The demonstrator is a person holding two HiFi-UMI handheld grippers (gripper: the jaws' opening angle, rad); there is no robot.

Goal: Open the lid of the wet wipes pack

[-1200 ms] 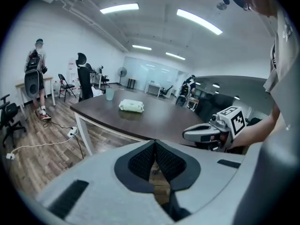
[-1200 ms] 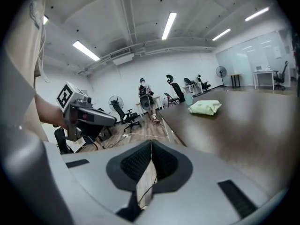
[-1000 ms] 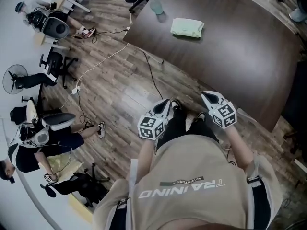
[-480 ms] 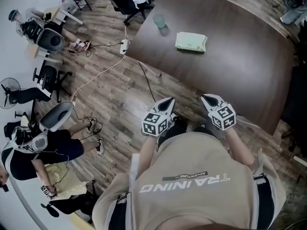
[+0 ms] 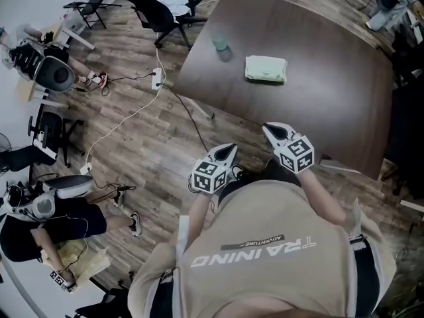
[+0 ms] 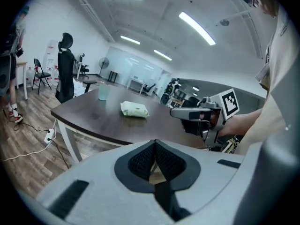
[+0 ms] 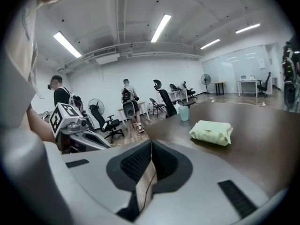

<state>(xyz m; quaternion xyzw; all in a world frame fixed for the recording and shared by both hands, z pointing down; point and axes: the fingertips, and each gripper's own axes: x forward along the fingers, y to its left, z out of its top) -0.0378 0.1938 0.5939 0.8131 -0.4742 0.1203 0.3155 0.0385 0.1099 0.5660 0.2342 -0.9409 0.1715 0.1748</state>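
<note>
The pale green wet wipes pack [image 5: 266,69] lies flat on the dark brown table [image 5: 331,105], toward its far side, with its lid closed. It also shows in the left gripper view [image 6: 134,109] and the right gripper view [image 7: 211,132]. My left gripper [image 5: 228,150] hangs over the wooden floor just short of the table's near edge, jaws shut and empty. My right gripper [image 5: 270,129] is at that near edge, also shut with nothing in it. Both point toward the pack and are well short of it.
A translucent cup [image 5: 219,41] stands at the table's far left corner, left of the pack. Cables and a power strip [image 5: 158,78] run across the floor. Office chairs [image 5: 156,8] stand beyond the table, and seated people [image 5: 46,211] are at the left.
Both grippers and the person have moved forward toward the table. The right gripper now reaches the near edge, and the pack appears closer. Both jaws stayed shut.
</note>
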